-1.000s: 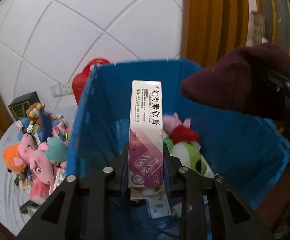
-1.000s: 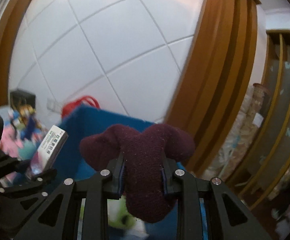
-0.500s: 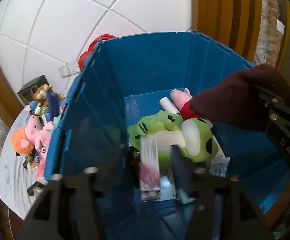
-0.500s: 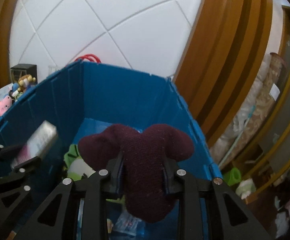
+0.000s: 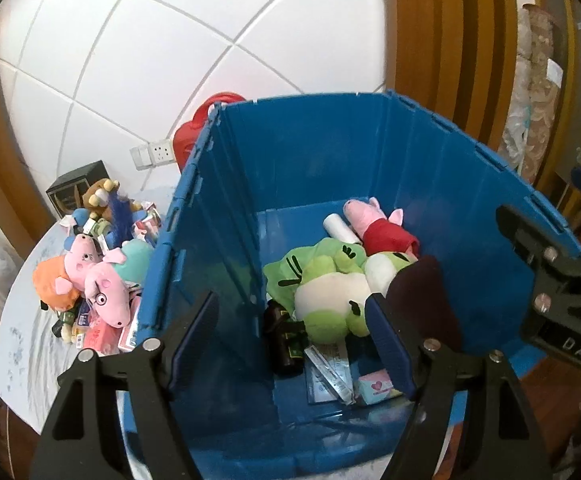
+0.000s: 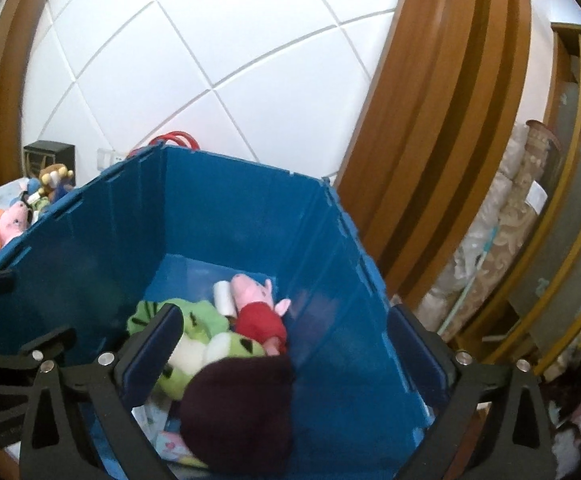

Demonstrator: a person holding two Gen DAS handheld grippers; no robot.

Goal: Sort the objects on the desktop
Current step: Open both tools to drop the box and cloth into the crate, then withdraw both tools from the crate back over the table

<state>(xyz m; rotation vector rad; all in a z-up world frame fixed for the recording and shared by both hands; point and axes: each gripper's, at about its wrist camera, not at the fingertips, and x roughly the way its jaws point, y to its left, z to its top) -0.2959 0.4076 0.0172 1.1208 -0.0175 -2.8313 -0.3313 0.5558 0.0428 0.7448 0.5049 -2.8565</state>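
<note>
A deep blue bin point(image 5: 310, 98) point(image 6: 242, 164) fills both views. Inside lie a green frog plush point(image 5: 330, 300) point(image 6: 194, 344), a pink pig plush in a red dress point(image 5: 374, 224) point(image 6: 254, 300) and flat packets point(image 5: 330, 368). My left gripper point(image 5: 290, 304) hangs over the bin's near left side, its jaws opening with nothing between them. My right gripper point(image 6: 284, 314) is over the bin's right side, its jaws opening wide. A dark maroon cloth point(image 6: 238, 408) point(image 5: 426, 304) sits loose and blurred below it, touching neither pad.
A white round table point(image 5: 18, 344) left of the bin carries a heap of plush toys point(image 5: 90, 280) and small boxes, with a black box point(image 5: 76, 188) behind. A red bag point(image 5: 194, 132) leans at the tiled wall. Rolled fabrics point(image 6: 510, 220) stand at the right.
The left gripper opened and the ointment box it held dropped into the bin. The right gripper opened and let go of the maroon cloth. Both views tipped down toward the bin.
</note>
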